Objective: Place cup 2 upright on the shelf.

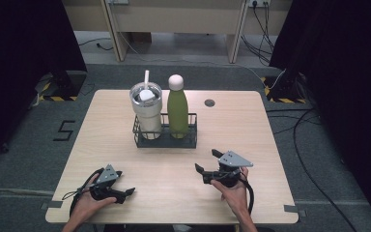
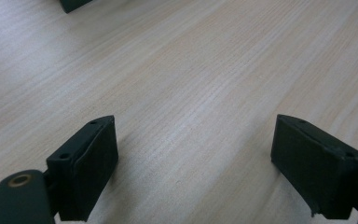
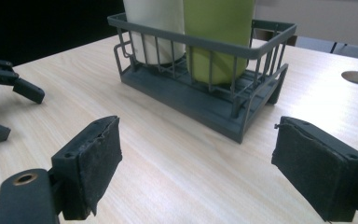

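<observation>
A dark grey wire basket stands at the table's middle back. In it a steel tumbler with a white straw stands upright on the left, and a green bottle with a pale cap on the right. My right gripper rests in a hand in front of the basket, a little to its right, open and empty. In the right gripper view its jaws face the basket, tumbler and bottle. My left gripper sits open at the front left, over bare wood.
The light wooden table has a round cable hole at the back right, beyond the basket. Cables lie on the floor to the right. Black curtains flank the table. My left gripper appears at the far left of the right gripper view.
</observation>
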Demonstrator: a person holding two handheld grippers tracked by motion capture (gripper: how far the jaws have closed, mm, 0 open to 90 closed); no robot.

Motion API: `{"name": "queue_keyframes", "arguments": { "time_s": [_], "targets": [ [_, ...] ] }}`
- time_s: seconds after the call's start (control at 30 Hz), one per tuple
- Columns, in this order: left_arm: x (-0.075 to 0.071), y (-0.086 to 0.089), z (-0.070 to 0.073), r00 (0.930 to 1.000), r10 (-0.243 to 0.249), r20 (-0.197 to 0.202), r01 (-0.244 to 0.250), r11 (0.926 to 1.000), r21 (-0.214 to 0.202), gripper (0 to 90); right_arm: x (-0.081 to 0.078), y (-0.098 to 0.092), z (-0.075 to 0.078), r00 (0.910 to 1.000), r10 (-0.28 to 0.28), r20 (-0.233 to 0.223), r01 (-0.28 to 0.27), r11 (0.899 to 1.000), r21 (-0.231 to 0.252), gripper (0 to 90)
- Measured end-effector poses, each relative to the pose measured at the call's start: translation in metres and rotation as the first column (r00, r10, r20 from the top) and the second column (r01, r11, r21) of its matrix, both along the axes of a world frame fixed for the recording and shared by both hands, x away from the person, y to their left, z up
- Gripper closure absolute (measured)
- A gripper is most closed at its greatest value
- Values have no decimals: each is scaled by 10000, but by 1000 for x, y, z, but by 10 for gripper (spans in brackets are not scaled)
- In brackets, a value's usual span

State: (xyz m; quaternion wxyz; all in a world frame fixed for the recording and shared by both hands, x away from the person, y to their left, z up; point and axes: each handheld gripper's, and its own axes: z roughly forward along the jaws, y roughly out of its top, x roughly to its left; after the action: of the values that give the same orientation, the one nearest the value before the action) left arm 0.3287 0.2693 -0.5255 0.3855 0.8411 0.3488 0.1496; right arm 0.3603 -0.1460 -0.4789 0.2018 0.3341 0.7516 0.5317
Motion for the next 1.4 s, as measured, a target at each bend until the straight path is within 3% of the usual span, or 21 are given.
{"name": "queue_keyframes", "arguments": {
  "time_s": [0.4,0.7,1.4],
  "targets": [
    [0,0,0,10000,2,1,-2,10000,0,139,-9,-2,-2,10000,4,19,-3,9992,-403,151],
    [0,0,0,10000,2,1,-2,10000,1,139,-17,-7,-10,9998,-65,-210,55,9988,-488,151],
    [0,0,0,10000,5,3,-5,10000,6,139,-36,-23,-21,9968,-182,-780,152,9991,-390,151]
  ]
}}
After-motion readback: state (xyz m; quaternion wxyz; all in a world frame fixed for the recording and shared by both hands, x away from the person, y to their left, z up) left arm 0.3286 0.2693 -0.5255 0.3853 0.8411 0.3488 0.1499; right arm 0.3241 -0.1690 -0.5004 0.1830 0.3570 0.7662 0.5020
